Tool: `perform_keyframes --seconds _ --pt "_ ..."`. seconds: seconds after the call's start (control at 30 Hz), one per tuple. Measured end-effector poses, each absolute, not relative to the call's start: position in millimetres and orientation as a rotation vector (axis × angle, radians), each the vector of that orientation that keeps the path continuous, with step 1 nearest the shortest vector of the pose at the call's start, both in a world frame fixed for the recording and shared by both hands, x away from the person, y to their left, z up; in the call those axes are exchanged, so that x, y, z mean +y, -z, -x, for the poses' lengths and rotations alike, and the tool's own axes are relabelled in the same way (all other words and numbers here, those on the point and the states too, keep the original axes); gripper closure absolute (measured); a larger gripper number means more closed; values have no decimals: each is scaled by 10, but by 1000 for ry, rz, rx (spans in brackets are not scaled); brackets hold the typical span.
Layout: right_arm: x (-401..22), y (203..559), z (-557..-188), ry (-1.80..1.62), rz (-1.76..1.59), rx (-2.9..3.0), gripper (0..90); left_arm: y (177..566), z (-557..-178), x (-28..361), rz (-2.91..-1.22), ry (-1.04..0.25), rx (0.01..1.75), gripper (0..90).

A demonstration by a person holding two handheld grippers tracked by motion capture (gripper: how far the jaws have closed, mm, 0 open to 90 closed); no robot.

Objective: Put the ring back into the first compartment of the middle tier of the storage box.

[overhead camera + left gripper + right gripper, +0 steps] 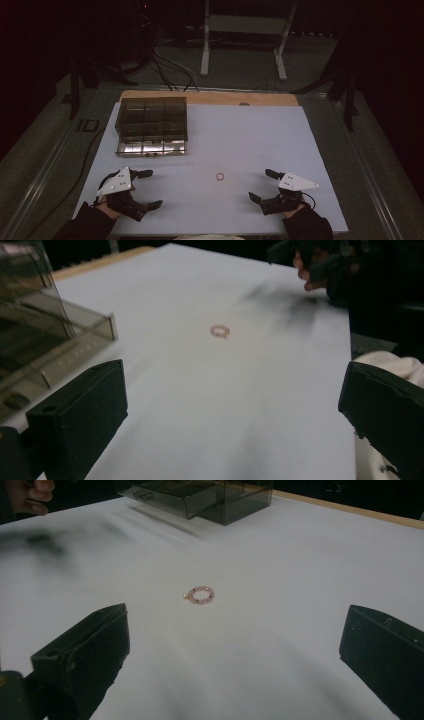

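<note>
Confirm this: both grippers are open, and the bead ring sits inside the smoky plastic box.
Not quite. Both the left gripper and right gripper are open, but the bead ring lies on the white table, apart from the smoky plastic box, as the high view shows.

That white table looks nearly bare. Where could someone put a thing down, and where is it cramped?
Most of the white table is free: the whole right half beyond the right gripper, and the strip between the smoky plastic box and the bead ring. The far left corner is taken by the box. The near edge is tighter, with the left gripper, ring and right gripper in a row.
</note>
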State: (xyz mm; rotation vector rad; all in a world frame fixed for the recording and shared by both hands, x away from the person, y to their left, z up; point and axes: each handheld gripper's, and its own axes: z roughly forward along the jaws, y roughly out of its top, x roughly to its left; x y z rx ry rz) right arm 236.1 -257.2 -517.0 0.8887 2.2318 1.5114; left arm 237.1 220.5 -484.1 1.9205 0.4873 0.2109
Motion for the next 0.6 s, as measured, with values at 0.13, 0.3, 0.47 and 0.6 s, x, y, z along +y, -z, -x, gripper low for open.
perform_keyframes --seconds 0.13,0.3,0.47,0.6 --pt "-2576 5174 -2364 -1512 -892 2231 0 4754 -2438 2178 -1923 -224 472 9" --pt "-2579 5172 -2363 -1517 -894 2228 0 4674 -2534 2157 -1915 -230 473 9" --pt "-2576 5169 -2362 -1516 -894 2228 0 4609 -2601 2098 -1927 -218 451 9" --pt "-2576 5171 -2361 -1516 -892 2230 0 4568 -2645 2051 -1944 -213 434 9"
